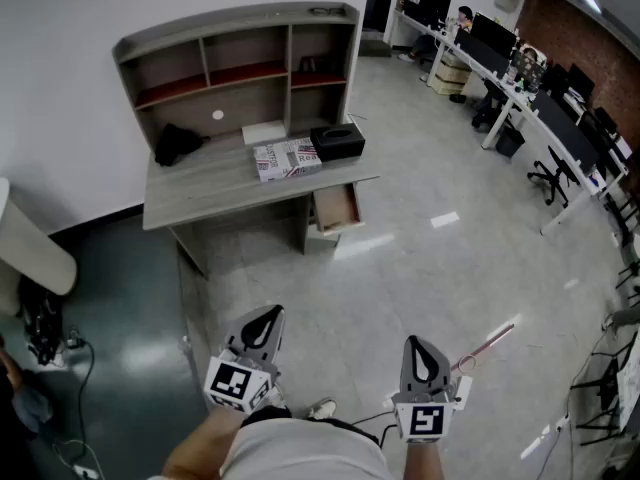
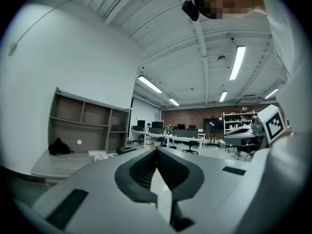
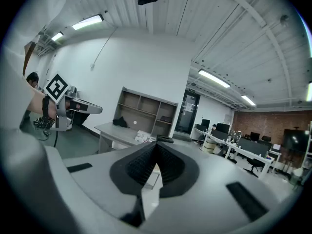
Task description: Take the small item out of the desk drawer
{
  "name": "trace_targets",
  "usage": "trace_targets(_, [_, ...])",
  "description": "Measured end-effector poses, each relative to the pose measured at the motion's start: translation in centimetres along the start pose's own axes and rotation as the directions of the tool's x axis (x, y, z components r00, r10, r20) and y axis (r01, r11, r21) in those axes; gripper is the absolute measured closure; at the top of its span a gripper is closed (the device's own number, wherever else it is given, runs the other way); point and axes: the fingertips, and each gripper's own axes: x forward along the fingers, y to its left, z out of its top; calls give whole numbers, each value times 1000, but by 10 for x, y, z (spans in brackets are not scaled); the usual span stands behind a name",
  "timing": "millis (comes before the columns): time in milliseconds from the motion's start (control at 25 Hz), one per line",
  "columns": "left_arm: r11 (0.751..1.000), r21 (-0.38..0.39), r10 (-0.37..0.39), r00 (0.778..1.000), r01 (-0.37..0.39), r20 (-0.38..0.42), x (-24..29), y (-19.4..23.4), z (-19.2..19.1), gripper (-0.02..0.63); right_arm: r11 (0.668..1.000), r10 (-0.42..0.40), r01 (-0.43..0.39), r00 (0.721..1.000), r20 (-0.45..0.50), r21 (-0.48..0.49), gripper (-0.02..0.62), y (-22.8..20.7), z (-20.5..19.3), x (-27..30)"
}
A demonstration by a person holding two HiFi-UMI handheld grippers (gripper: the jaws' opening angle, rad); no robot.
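Observation:
A grey desk (image 1: 200, 193) with a shelf hutch stands against the wall, well ahead of me. Its drawer (image 1: 336, 208) at the right end hangs pulled open, and I cannot make out anything inside from here. Both grippers are held low near my body, far from the desk. My left gripper (image 1: 270, 315) is shut and empty; its jaw tips meet in the left gripper view (image 2: 156, 151). My right gripper (image 1: 418, 344) is likewise shut with nothing in it (image 3: 156, 145).
On the desktop lie a patterned box (image 1: 287, 158), a black box (image 1: 337, 142) and a black bag (image 1: 176, 144). Office desks with monitors and chairs (image 1: 520, 78) line the far right. Cables and gear (image 1: 45, 333) sit on the floor at left.

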Motion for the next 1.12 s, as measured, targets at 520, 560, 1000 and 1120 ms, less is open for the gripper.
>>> trace_targets(520, [993, -34, 112, 988, -116, -102, -26, -5, -42, 588, 994, 112, -112, 993, -33, 19, 572, 2, -44, 6])
trace_targets(560, [992, -42, 118, 987, -123, -110, -21, -2, -46, 588, 993, 115, -115, 992, -44, 21, 572, -1, -47, 11])
trace_targets(1000, [990, -135, 32, 997, -42, -76, 135, 61, -46, 588, 990, 93, -104, 988, -122, -90, 572, -46, -36, 137])
trace_targets(1120, [990, -140, 14, 999, -21, -49, 178, 97, -37, 588, 975, 96, -121, 986, -134, -186, 572, -46, -16, 187])
